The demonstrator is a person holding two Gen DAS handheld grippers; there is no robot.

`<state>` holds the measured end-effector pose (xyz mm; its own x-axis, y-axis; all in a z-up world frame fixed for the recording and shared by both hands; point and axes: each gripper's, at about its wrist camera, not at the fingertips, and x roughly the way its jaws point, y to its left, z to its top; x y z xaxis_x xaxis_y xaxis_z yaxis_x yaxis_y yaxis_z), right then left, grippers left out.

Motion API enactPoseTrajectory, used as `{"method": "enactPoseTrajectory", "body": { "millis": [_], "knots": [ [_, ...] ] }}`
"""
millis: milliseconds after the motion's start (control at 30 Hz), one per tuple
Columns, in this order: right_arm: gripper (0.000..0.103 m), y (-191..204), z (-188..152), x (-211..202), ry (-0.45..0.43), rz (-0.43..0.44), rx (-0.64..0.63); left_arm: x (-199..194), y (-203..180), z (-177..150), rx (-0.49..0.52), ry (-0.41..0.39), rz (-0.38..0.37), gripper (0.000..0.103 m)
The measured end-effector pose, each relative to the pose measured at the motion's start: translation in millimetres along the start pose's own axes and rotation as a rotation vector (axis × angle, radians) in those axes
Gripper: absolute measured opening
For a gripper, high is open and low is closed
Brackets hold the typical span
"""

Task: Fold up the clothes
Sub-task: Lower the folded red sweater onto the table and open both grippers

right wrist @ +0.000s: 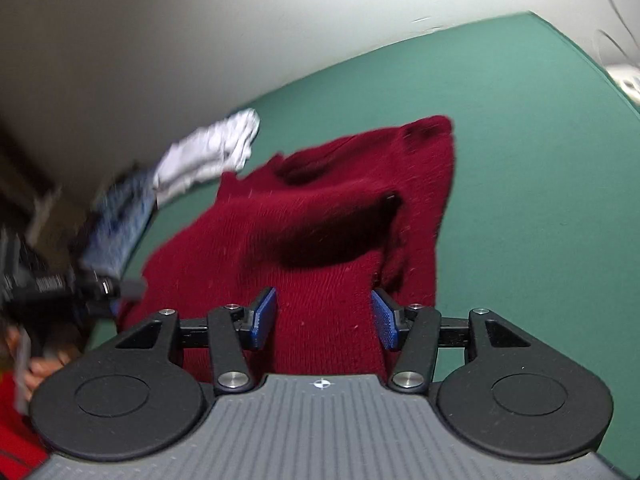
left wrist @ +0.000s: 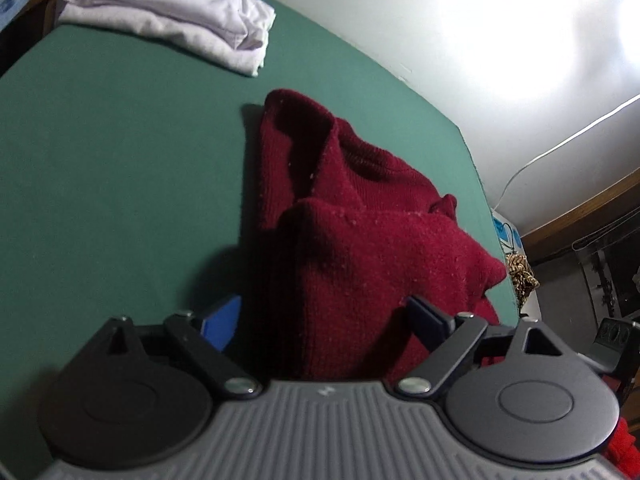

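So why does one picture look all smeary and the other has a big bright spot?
Right wrist view: the camera seems to be moving, so the white clothes and the left gripper smear, while the red sweater blurs less. Left wrist view: sharp, but glare whitens the wall, and the sweater shadows the green sheet.

A: What are the two handheld tools looking like?

B: The left gripper (left wrist: 320, 322) is showing a grey ribbed body, two round black discs, black link arms with silver screws, and blue finger pads (left wrist: 221, 326). The right gripper (right wrist: 324, 318) is showing the same build, with a small round crosshair mark on its grey top.

A: And the person?

B: Red clothing (right wrist: 16, 432) is showing at the right view's lower left edge.
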<state>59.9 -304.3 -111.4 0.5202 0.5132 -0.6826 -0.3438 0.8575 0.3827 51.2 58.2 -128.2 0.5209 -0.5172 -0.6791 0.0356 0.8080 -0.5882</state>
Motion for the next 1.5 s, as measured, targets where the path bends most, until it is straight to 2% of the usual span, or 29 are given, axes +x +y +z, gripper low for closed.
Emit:
{"method": "enactPoseTrajectory", "body": {
  "millis": [33, 67, 133, 200, 267, 333, 400, 433, 500, 533, 600, 633, 700, 800, 900, 967, 1000, 1200, 1267, 1367, 1467, 1500],
  "knots": [
    [0.034, 3, -1, 1, 0.017, -0.011, -0.031, 1, -4, 0, 0.012, -0.001, 0.002, 0.082],
    [0.027, 4, -2, -1, 0.03, -0.007, -0.037, 1, -7, 0, 0.025, -0.002, 0.004, 0.074],
    [0.024, 0, -1, -13, 0.053, 0.032, -0.002, 3, -14, 0, 0.05, -0.004, 0.009, 0.068],
    [0.023, -5, -3, -26, 0.083, 0.031, 0.042, 4, -22, 0, 0.075, -0.005, 0.013, 0.07],
    [0.023, -16, -8, -27, 0.107, -0.032, 0.099, 5, -29, 0, 0.1, -0.007, 0.018, 0.077],
    [0.029, -23, -15, -21, 0.098, -0.074, 0.127, 17, -26, -4, 0.107, 0.021, 0.061, 0.077],
    [0.038, -17, -16, -20, 0.058, -0.086, 0.112, 19, -23, -4, 0.1, 0.035, 0.087, 0.077],
    [0.038, -11, -15, -23, 0.025, -0.106, 0.085, 19, -22, -4, 0.098, 0.041, 0.1, 0.077],
    [0.039, 2, -11, -38, -0.098, -0.2, -0.007, 5, -26, -3, 0.144, -0.01, 0.136, 0.076],
    [0.039, 7, -7, -43, -0.144, -0.221, -0.042, -5, -32, -4, 0.184, -0.047, 0.166, 0.072],
    [0.039, 13, 2, -50, -0.207, -0.214, -0.087, -18, -41, 0, 0.245, -0.125, 0.208, 0.072],
    [0.038, 16, 6, -47, -0.211, -0.185, -0.097, -24, -46, 3, 0.262, -0.153, 0.21, 0.073],
    [0.035, 21, 14, -31, -0.176, -0.103, -0.107, -22, -52, 12, 0.27, -0.195, 0.191, 0.074],
    [0.031, 23, 20, 6, -0.12, -0.116, -0.131, 1, -60, 17, 0.258, -0.199, 0.207, 0.075],
    [0.029, 13, 26, 31, -0.063, -0.146, -0.07, 38, -58, 13, 0.258, -0.138, 0.321, 0.076],
    [0.029, 13, 27, 26, -0.035, -0.154, -0.047, 53, -54, 8, 0.278, -0.129, 0.399, 0.084],
    [0.029, 13, 24, 22, -0.017, -0.16, -0.053, 60, -51, 5, 0.287, -0.125, 0.435, 0.084],
    [0.029, 15, 8, 5, 0.032, -0.173, -0.08, 31, -44, 5, 0.289, -0.166, 0.389, 0.082],
    [0.029, 20, 11, 4, 0.023, -0.187, -0.112, 16, -48, 5, 0.308, -0.202, 0.376, 0.076],
    [0.03, 26, 17, -5, -0.086, -0.184, -0.136, -7, -57, 2, 0.363, -0.244, 0.354, 0.077],
    [0.029, 35, 25, 1, -0.149, -0.146, -0.178, -9, -60, -7, 0.369, -0.217, 0.34, 0.077],
    [0.029, 39, 28, 7, -0.161, -0.134, -0.204, 0, -60, -9, 0.364, -0.205, 0.367, 0.077]
  ]
}}
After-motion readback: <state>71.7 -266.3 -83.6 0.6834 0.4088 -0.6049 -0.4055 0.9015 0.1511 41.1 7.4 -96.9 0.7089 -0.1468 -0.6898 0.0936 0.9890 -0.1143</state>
